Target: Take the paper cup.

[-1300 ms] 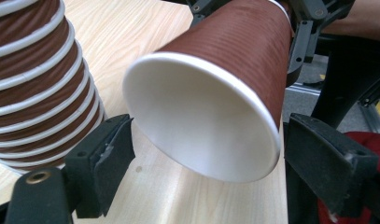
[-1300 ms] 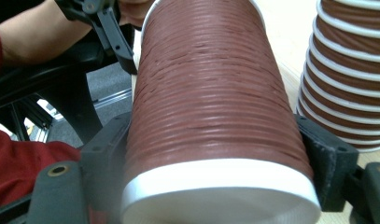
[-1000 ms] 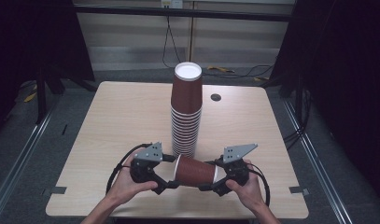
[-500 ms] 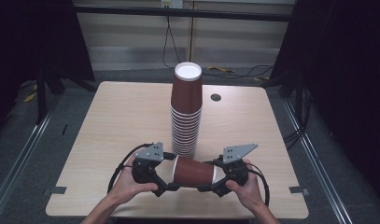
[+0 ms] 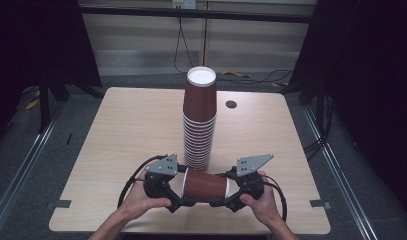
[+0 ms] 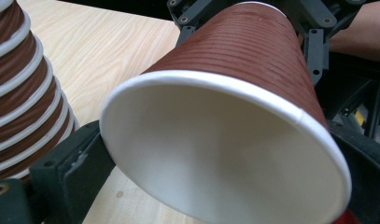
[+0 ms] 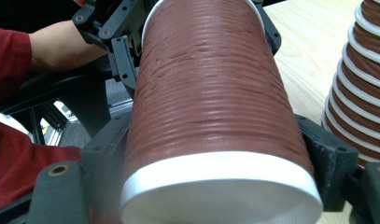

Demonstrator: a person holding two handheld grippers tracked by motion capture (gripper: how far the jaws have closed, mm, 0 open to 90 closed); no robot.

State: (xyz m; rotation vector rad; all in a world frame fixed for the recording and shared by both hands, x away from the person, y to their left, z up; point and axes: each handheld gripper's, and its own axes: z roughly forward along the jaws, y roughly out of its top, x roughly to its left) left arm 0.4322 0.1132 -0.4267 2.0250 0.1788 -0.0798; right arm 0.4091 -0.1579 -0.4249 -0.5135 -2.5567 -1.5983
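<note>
A brown ribbed paper cup lies level just above the table's front edge, held between both grippers. Its open white mouth faces my left gripper. Those jaws sit on either side of the rim and touch it; they have just been closing slightly on the cup. My right gripper is shut on the cup's base end, one pad on each side. A tall stack of upturned brown cups stands just behind the held cup, in the middle of the table.
The light wooden table has a small dark round spot at the back right. The cup stack stands close beside both grippers. Cables trail from each gripper. A red sleeve shows behind the cup.
</note>
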